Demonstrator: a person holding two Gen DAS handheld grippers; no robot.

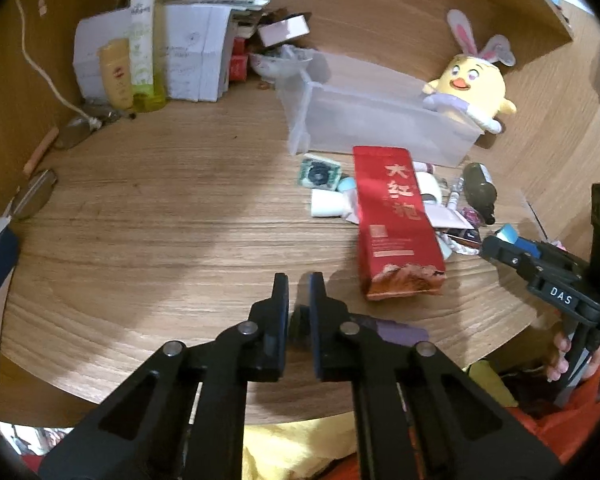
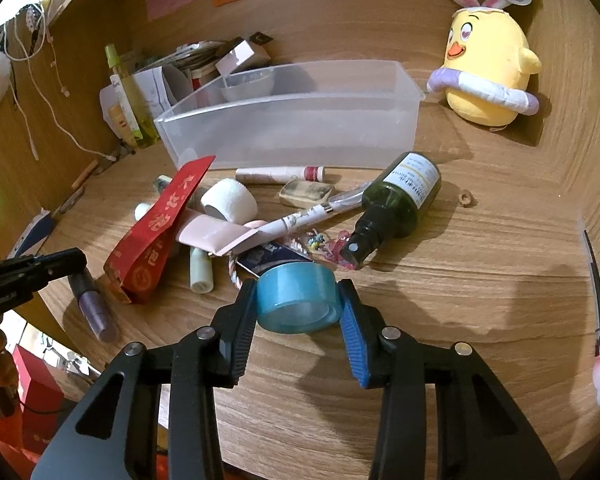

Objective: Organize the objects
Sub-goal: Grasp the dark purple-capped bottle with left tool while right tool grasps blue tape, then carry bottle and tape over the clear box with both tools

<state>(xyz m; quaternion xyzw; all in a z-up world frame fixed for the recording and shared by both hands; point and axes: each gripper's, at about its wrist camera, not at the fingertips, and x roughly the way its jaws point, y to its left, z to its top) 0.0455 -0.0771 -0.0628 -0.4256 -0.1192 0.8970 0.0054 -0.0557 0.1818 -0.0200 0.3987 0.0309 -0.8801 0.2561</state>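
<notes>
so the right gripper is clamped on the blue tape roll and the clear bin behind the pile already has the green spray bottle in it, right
Not quite. The right gripper does clamp the blue tape roll, but the green spray bottle lies on the desk in front of the clear bin, as the right wrist view shows.

Both cameras ride close above the wooden desk, tilted down and forward along their fingers toward the back wall. The left view sits further left; the right view, nearer the clutter. Shared ground: clear plastic bin, red tea pouch, yellow chick plush, each other's gripper at the frame edge
</notes>
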